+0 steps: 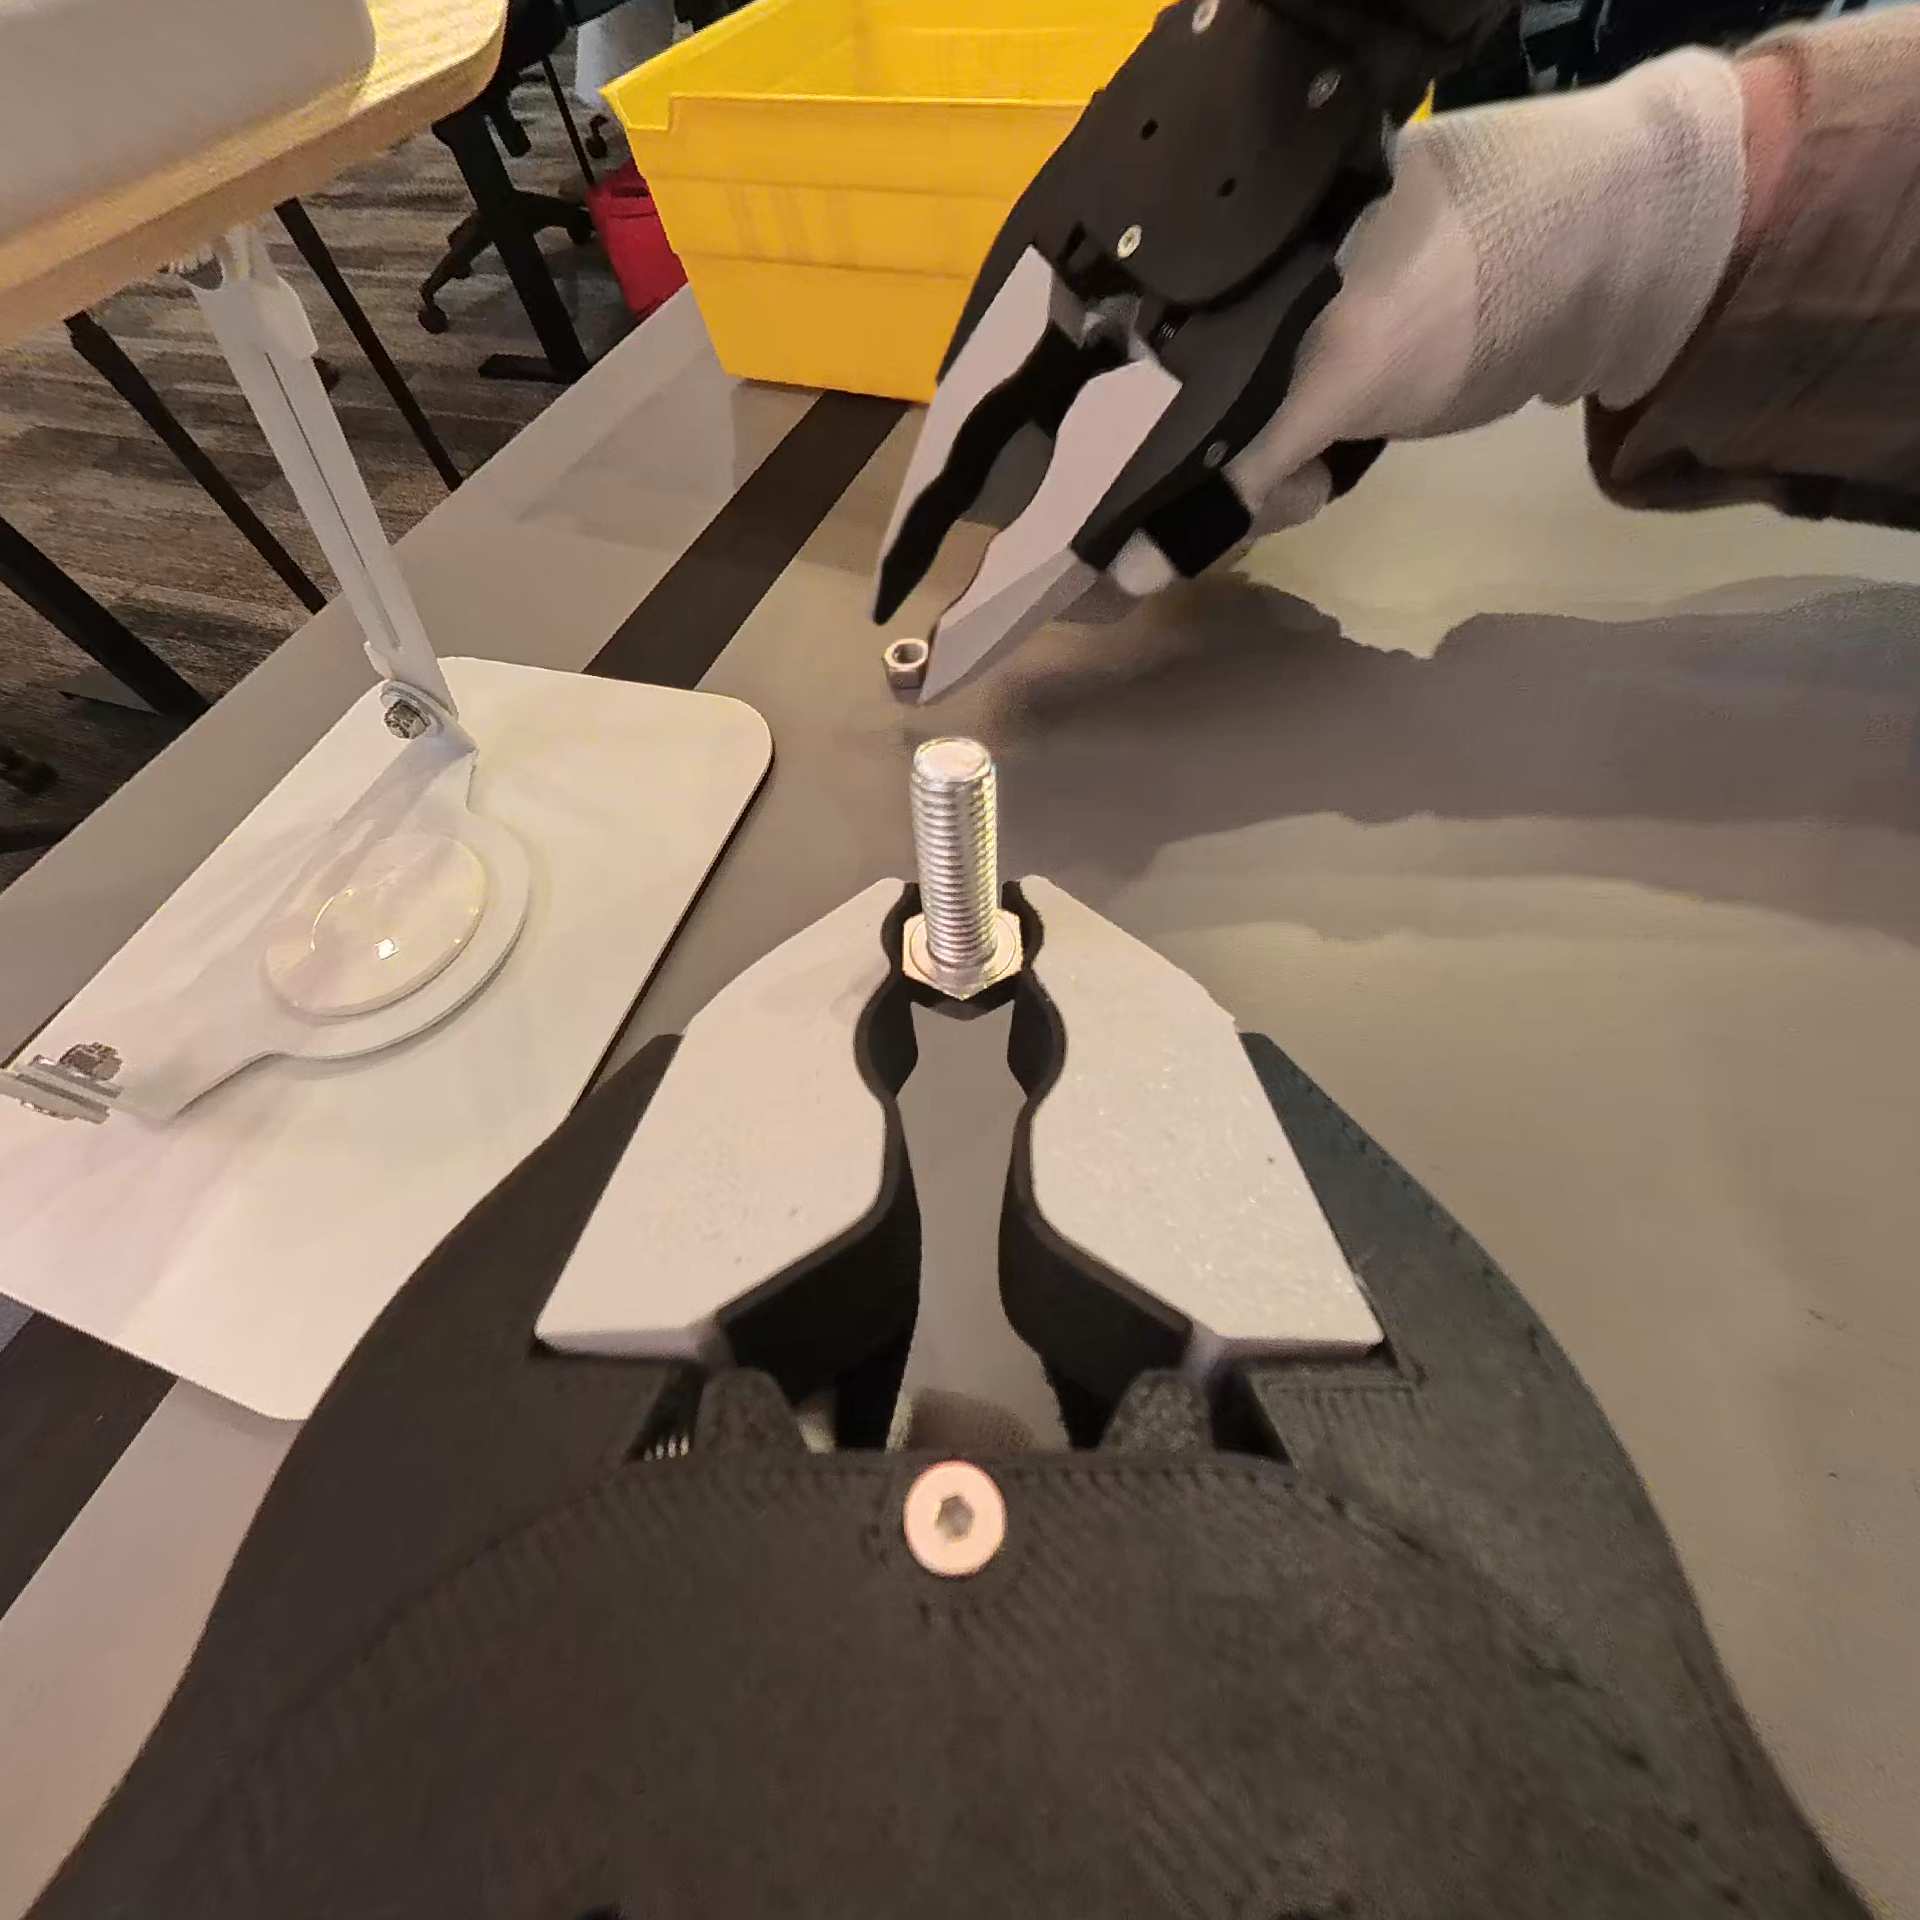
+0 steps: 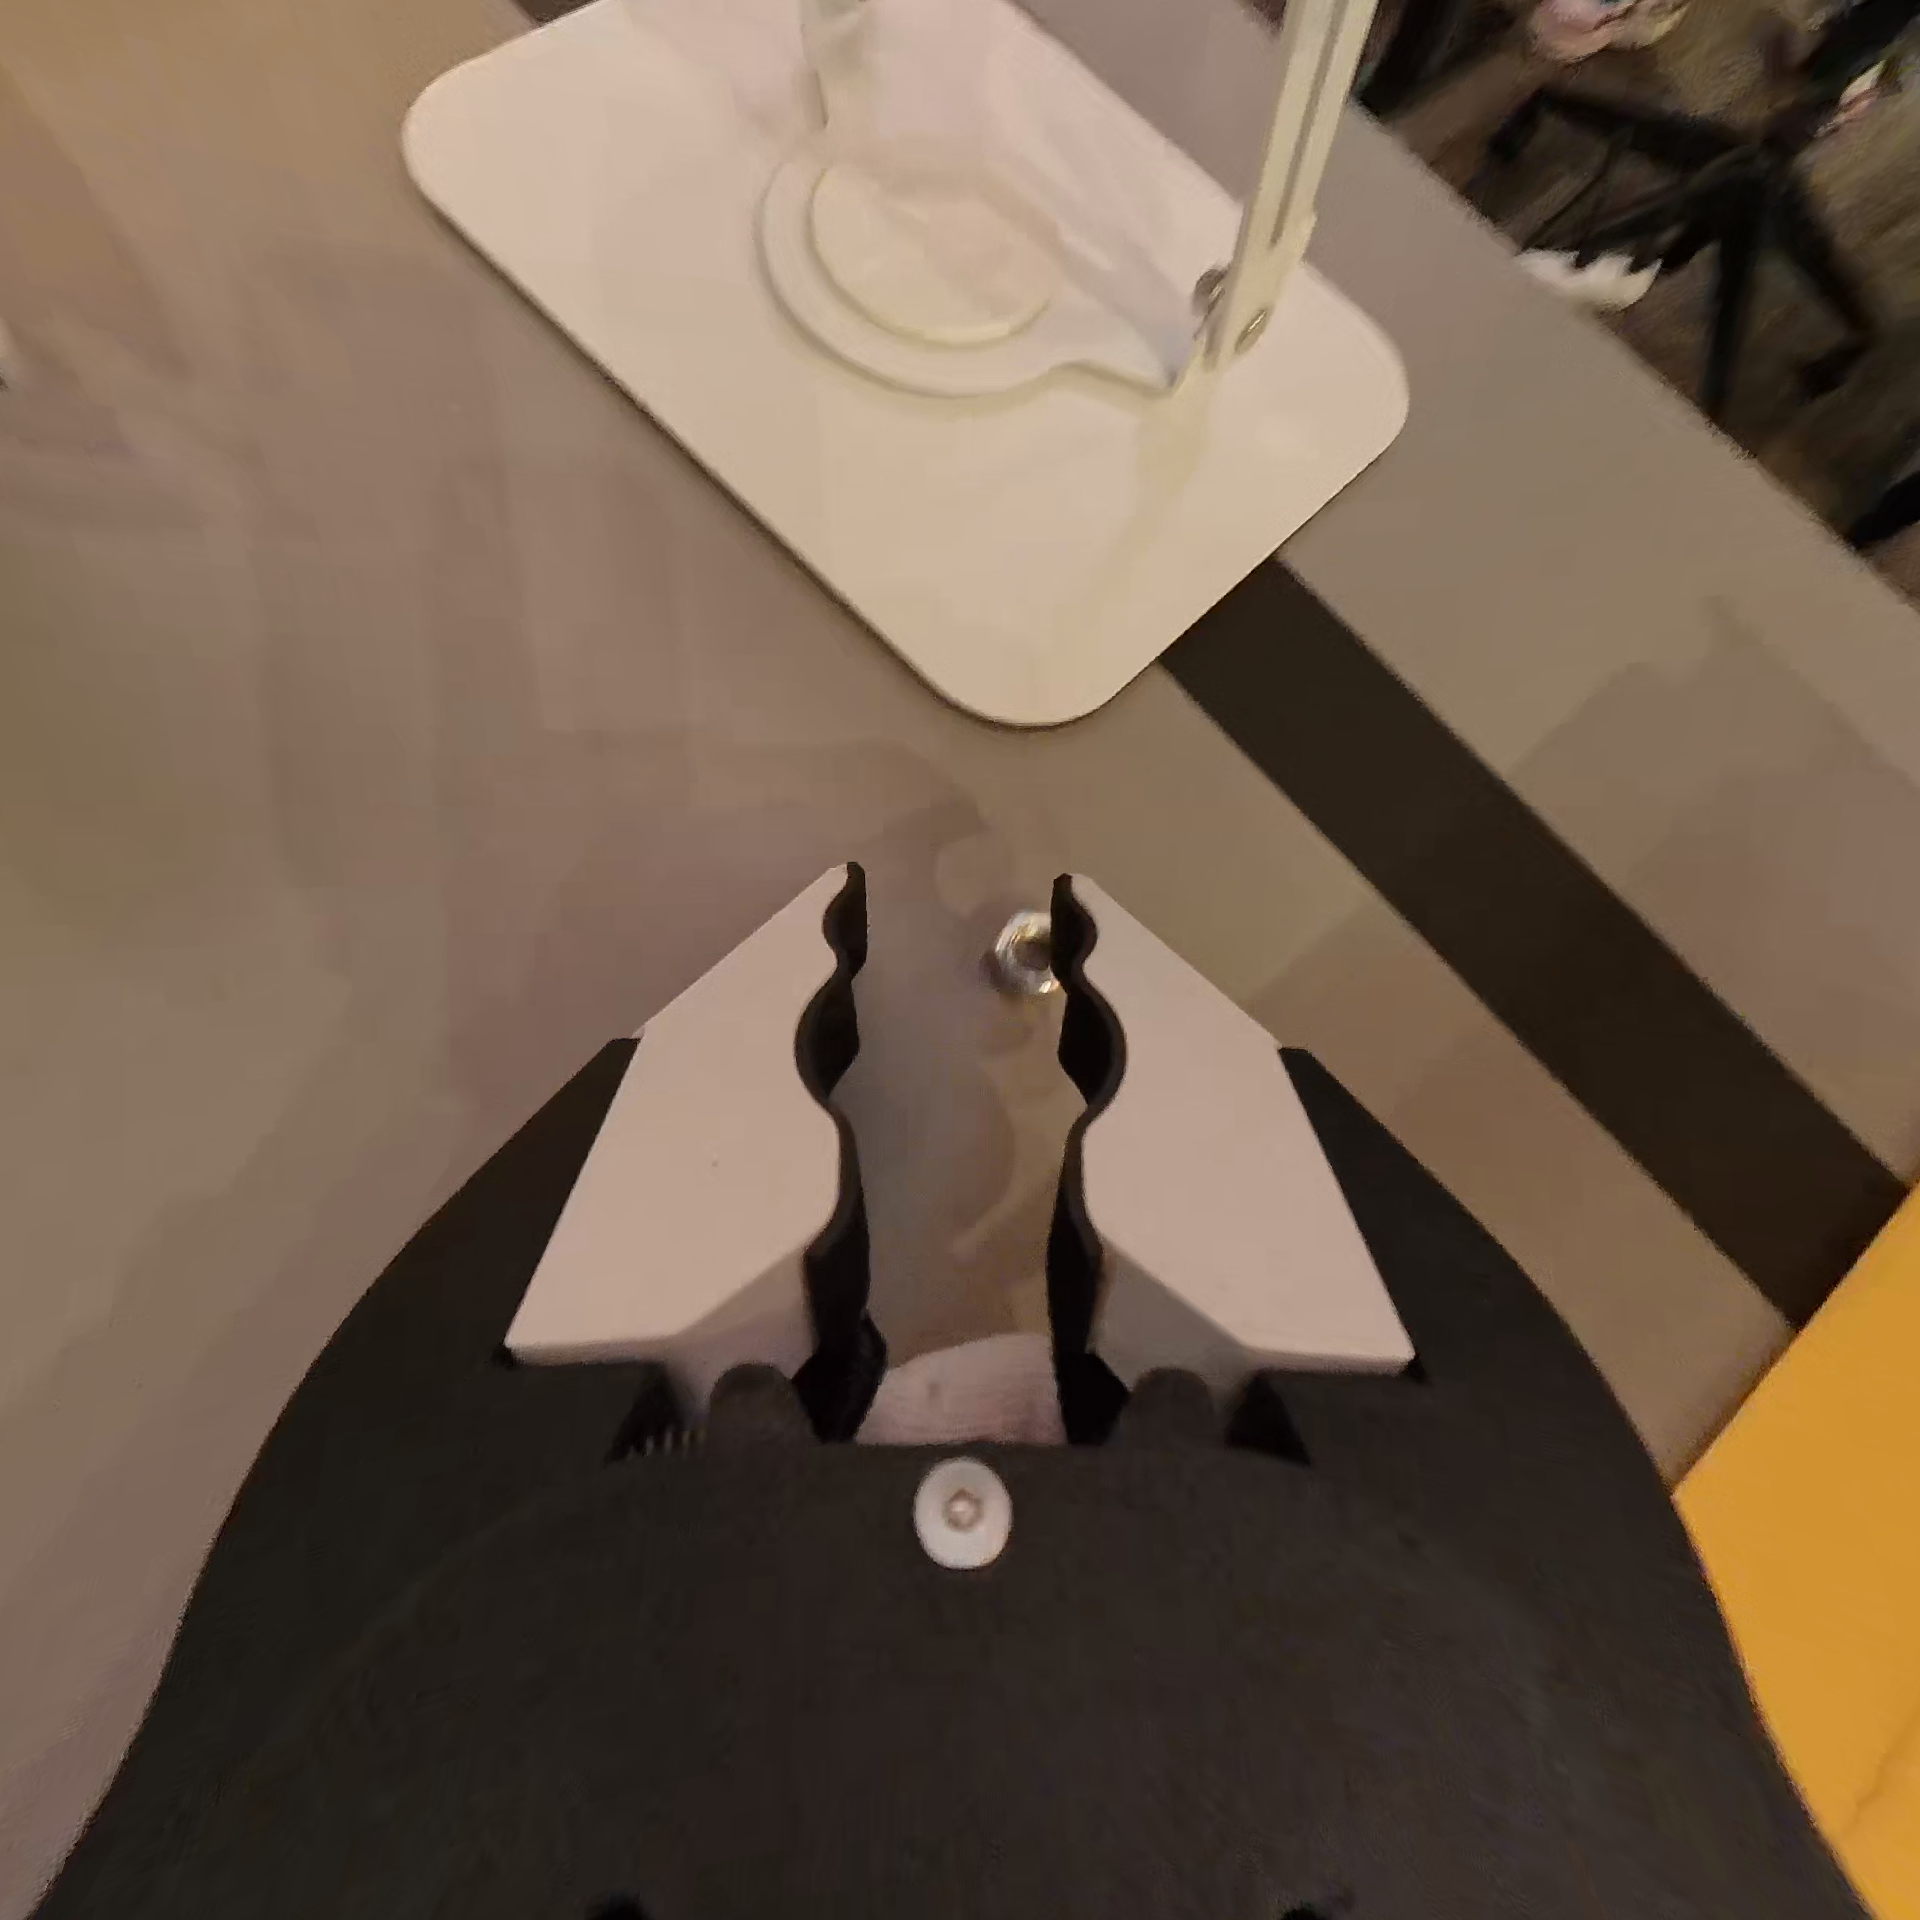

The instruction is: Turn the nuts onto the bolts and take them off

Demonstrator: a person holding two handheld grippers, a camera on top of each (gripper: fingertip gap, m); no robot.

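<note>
My left gripper (image 1: 961,925) is shut on the hex head of a silver bolt (image 1: 954,868), which stands upright with its bare threaded shaft pointing up. A small silver nut (image 1: 904,665) lies on the grey table just beyond the bolt. My right gripper (image 1: 914,644), held by a white-gloved hand, points down at the nut with its jaws apart. In the right wrist view the right gripper (image 2: 961,883) is open and the nut (image 2: 1021,954) lies between its tips, against the right finger (image 2: 1075,935).
A white stand with a magnifying lens (image 1: 379,925) sits on a white base plate (image 1: 582,790) at the left; it also shows in the right wrist view (image 2: 904,270). A yellow bin (image 1: 831,208) stands at the back of the table. A dark strip (image 2: 1507,883) crosses the table. There is about 15 cm between the tips of the two grippers.
</note>
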